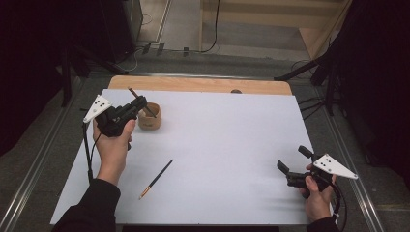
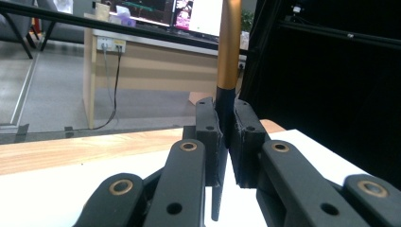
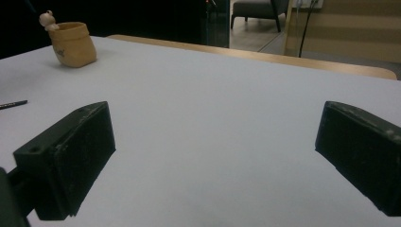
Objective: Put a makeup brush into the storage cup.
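Clearly the left gripper [image 1: 139, 102] had its jaws pinched tight on a pen [image 2: 229, 52], near the desk's far left corner and right over the cup [image 1: 149, 117]. In the left gripper view the pads clamped the dark section just below the gold barrel, with the dark tip poking out beneath. A pen like that looked light, stiff and smooth, so it would likely swivel or slide between flat pads if gripped loosely; a hold near the middle, square across the barrel, seemed safest. The cup's mouth was small, and the cup itself looked light enough to tip or skid if the pen's tip caught its rim.

A second pen [image 1: 155, 180] lay flat on the white mat [image 1: 232, 145], nearer the desk's front left corner, well apart from the cup. Lying flush on the mat, it would probably be awkward to get jaws under.

The right gripper [image 1: 294, 160] waited near the front right corner with its jaws wide and nothing between them. Nothing stood between either gripper and the cup.
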A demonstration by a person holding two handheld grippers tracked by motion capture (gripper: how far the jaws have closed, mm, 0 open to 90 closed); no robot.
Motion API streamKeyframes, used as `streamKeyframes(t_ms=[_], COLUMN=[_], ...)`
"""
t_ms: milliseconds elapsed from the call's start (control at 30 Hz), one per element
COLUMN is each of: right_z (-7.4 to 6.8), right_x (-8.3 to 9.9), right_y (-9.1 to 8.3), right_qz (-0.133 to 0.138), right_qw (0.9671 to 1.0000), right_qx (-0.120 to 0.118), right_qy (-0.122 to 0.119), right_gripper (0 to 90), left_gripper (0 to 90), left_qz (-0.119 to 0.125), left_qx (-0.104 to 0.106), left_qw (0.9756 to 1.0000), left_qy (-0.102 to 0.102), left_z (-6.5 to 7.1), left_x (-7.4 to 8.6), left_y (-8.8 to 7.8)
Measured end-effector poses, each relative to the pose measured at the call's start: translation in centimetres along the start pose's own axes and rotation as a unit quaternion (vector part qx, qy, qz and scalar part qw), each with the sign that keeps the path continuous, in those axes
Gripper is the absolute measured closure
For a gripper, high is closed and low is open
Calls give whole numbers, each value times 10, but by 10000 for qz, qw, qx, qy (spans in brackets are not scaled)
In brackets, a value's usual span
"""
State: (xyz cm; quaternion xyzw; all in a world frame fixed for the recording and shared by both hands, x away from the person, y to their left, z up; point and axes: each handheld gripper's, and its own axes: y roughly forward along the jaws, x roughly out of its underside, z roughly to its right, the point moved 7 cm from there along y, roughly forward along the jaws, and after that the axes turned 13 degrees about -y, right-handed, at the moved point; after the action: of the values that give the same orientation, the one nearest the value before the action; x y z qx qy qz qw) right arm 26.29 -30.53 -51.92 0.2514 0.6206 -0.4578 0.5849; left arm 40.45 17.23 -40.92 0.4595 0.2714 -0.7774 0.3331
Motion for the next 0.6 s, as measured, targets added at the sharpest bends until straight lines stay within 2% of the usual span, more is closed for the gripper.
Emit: streamKeyframes(t_ms=[600], right_z=[-1], right_x=[1], right_y=[2], right_qz=[-33], right_qw=[10000], right_qx=[-33], right_qy=[7], right_gripper=[2], left_gripper=[838], left_qz=[89], left_qx=[-280], left_qw=[9995], left_qy=[-81], left_z=[-18], left_x=[-6], left_y=[10])
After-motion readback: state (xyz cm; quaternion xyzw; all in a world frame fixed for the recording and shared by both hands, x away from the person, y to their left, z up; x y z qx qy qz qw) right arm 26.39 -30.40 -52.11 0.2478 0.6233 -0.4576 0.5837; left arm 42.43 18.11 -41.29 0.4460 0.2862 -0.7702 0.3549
